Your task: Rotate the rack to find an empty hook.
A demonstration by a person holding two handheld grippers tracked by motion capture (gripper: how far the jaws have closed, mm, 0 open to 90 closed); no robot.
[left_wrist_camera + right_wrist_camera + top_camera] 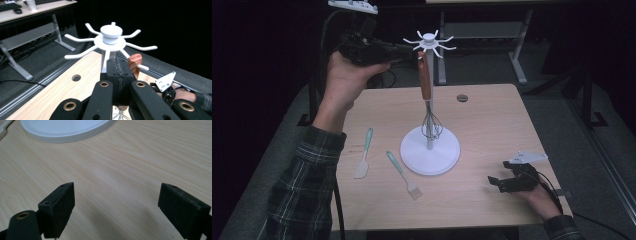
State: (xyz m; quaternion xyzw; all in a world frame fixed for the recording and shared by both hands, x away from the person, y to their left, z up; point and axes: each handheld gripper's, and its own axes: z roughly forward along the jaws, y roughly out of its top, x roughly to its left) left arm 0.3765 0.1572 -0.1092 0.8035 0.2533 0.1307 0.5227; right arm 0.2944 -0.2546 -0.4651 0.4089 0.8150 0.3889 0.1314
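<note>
A white utensil rack (429, 41) with radiating hooks stands on a round white base (430, 150) in the middle of the table. A whisk with a brown wooden handle (425, 77) hangs from one hook, its wires (431, 125) just above the base. My left gripper (404, 50) is held high, right beside the rack's top, jaws shut. In the left gripper view its pads (117, 62) press together with nothing seen between them, and the handle's top (135, 61) is just to their right. My right gripper (494, 182) rests open at the front right of the table (116, 205).
A spatula (363, 155) and a pastry brush (403, 175), both with light green handles, lie on the wooden table left of the base. A cable hole (462, 98) sits near the far edge. The base's rim (67, 131) lies ahead of the right jaws.
</note>
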